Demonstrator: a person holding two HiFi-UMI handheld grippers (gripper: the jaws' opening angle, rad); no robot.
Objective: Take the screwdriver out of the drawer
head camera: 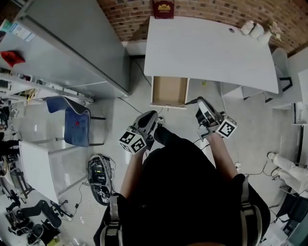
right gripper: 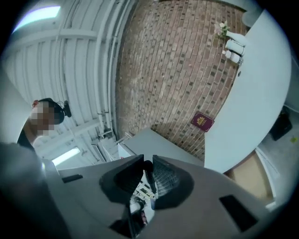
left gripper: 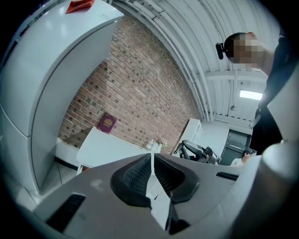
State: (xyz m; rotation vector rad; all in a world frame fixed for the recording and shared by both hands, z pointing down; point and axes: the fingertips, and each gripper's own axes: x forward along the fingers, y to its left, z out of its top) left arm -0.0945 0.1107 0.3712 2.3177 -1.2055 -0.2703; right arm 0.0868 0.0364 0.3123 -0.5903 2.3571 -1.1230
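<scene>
In the head view the white desk (head camera: 211, 48) has its wooden drawer (head camera: 169, 90) pulled open, and the inside looks bare. My right gripper (head camera: 198, 102) hangs just right of the drawer front. It is shut on the screwdriver (head camera: 189, 103), whose thin dark shaft sticks out left over the drawer's front edge. In the right gripper view a dark part of the screwdriver (right gripper: 146, 166) sits clamped between the pads of the right gripper (right gripper: 148, 172). My left gripper (head camera: 156, 119) is in front of the drawer, shut with nothing in it; the left gripper (left gripper: 152, 164) shows its pads meeting.
A burgundy book (head camera: 163, 8) leans against the brick wall at the desk's back edge. White items (head camera: 255, 30) stand on the desk's far right corner. A tall grey cabinet (head camera: 72, 43) stands at the left, a blue chair (head camera: 77, 122) below it. Cables and gear (head camera: 98, 178) lie on the floor.
</scene>
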